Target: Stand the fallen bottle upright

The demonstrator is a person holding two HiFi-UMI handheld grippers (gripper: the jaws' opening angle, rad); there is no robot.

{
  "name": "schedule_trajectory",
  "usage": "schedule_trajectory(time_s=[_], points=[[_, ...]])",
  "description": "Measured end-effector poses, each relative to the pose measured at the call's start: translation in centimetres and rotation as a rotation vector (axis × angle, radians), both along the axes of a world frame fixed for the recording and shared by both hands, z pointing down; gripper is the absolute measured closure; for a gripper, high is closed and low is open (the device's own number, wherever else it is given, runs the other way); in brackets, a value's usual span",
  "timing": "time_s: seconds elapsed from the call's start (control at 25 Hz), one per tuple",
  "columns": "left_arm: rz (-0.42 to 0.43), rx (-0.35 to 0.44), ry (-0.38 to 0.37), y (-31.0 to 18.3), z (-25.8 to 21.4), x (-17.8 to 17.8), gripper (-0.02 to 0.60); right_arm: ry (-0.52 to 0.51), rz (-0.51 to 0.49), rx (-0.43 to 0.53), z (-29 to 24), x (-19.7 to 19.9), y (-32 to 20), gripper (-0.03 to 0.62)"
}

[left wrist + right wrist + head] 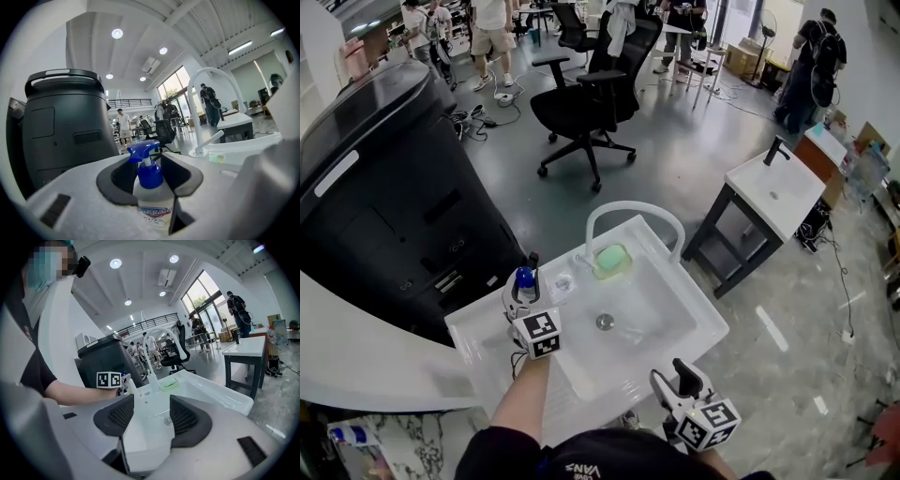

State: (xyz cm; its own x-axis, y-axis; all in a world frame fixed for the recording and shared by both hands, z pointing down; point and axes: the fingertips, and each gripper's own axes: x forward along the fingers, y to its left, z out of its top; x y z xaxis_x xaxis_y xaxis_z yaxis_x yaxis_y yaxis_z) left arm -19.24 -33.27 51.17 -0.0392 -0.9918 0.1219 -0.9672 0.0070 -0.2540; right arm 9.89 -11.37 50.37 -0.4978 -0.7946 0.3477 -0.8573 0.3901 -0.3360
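Note:
A white spray bottle (525, 279) with a blue trigger top stands upright between the jaws of my left gripper (523, 292), over the sink's back left ledge. In the left gripper view the dark pads press on both sides of the bottle (151, 201), just below its blue collar. Its base is hidden, so I cannot tell whether it rests on the ledge. My right gripper (670, 373) hangs open at the sink's front right edge, with only the basin showing between its pads (185, 420). From there the bottle (130, 385) shows beside the left marker cube.
The white sink (698, 314) has an arched faucet (637, 211), a green sponge (612, 260) at the back and a drain (605, 322). A big black bin (384, 187) stands close on the left. A black office chair (581, 103) and a second sink stand (773, 192) lie beyond.

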Motion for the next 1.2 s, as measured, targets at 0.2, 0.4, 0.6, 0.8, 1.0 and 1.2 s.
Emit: schedule_trajectory(time_s=[0.2, 0.4, 0.6, 0.8, 1.0, 1.2], points=[[-0.012, -0.006, 0.050, -0.2, 0.5, -0.2, 0.428, 0.000, 0.020, 0.000, 0.0, 0.7, 0.1, 0.353], [0.028, -0.005, 0.052, -0.2, 0.7, -0.2, 0.363, -0.004, 0.028, -0.004, 0.4, 1.2, 0.1, 0.353], [0.065, -0.014, 0.039, -0.1, 0.8, 0.0, 0.311, -0.008, 0.012, -0.004, 0.5, 0.8, -0.1, 0.353], [0.075, -0.016, 0.039, 0.3, 0.6, 0.1, 0.287, -0.013, -0.003, 0.003, 0.3, 0.6, -0.1, 0.353], [0.094, 0.011, 0.040, 0.9, -0.4, 0.4, 0.275, -0.017, -0.011, 0.011, 0.1, 0.8, 0.0, 0.353], [0.110, 0.035, 0.049, 2.0, -1.5, 0.2, 0.273, -0.021, -0.037, 0.020, -0.1, 0.5, 0.0, 0.353]])
